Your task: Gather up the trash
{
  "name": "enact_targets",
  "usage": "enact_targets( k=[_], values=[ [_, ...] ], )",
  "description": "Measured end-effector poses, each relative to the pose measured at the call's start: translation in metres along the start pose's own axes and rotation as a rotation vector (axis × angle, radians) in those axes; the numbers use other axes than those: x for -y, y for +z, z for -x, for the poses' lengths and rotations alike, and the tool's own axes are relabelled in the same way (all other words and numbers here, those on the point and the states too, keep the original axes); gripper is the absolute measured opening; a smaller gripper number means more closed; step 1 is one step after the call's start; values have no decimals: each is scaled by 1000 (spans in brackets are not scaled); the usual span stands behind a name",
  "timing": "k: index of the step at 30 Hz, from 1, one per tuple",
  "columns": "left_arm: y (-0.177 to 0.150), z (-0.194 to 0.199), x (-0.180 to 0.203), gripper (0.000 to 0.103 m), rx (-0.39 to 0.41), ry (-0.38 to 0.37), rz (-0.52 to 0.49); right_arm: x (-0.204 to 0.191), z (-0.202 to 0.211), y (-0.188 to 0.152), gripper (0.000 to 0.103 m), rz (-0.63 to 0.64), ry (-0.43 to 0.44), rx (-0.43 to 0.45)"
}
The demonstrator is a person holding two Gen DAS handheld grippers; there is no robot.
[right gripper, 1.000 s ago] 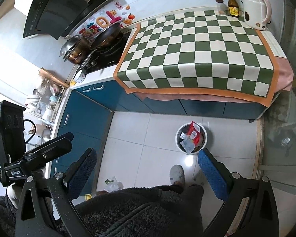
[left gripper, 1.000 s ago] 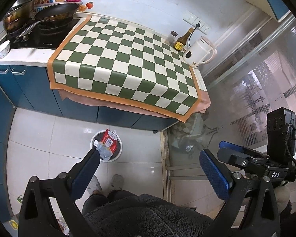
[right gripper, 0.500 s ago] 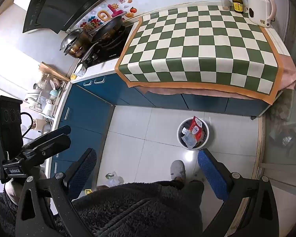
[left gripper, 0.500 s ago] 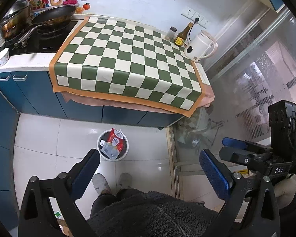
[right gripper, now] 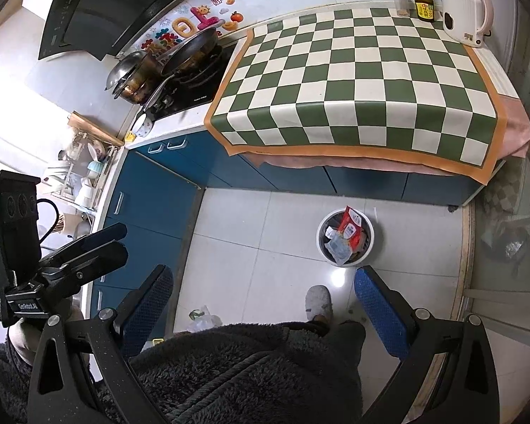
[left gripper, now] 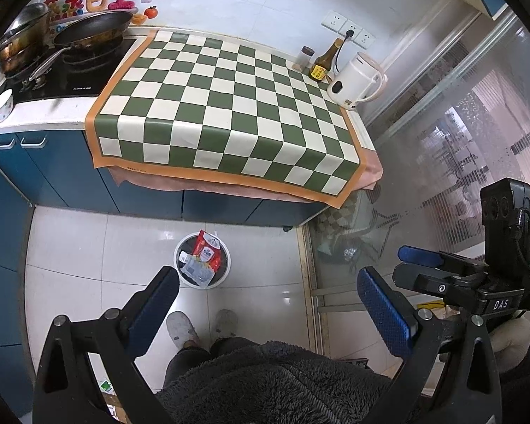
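Observation:
A white trash bin (left gripper: 216, 282) stands on the tiled floor in front of the blue cabinets. Standing up out of it is a red snack wrapper (left gripper: 206, 249), with a clear wrapper (left gripper: 194, 270) beside it. My left gripper (left gripper: 266, 282) hangs open and empty high above the floor, the bin just past its left finger. In the right wrist view the bin (right gripper: 364, 252), red wrapper (right gripper: 352, 228) and clear wrapper (right gripper: 336, 247) show between the fingers. My right gripper (right gripper: 264, 279) is open and empty too. No trash lies on the checkered mat (left gripper: 229, 113).
A kettle (left gripper: 353, 81), a sauce bottle (left gripper: 322, 63) and a small jar stand at the mat's far right corner. Pans (left gripper: 92, 30) sit on the stove at left. A glass door (left gripper: 441, 148) closes the right side. The person's slippers (left gripper: 180, 325) and a small bag (right gripper: 203, 319) are on the floor.
The left view has swung and levelled, so the bin sits slightly further right and the person's slippers have come into sight. The right view barely shifted. Both grippers stay open.

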State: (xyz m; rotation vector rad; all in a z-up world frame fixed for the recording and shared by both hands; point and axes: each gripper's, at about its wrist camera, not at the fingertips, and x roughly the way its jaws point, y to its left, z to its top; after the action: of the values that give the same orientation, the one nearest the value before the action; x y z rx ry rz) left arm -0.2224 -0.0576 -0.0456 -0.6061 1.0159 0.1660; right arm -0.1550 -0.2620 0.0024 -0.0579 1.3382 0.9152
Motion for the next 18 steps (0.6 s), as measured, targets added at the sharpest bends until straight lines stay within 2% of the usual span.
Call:
enact_targets(
  k=[18],
  values=[
    [10,-6,8,103,-15,-18,-43,-4,0,-5,103,-45,-26,22]
  ],
)
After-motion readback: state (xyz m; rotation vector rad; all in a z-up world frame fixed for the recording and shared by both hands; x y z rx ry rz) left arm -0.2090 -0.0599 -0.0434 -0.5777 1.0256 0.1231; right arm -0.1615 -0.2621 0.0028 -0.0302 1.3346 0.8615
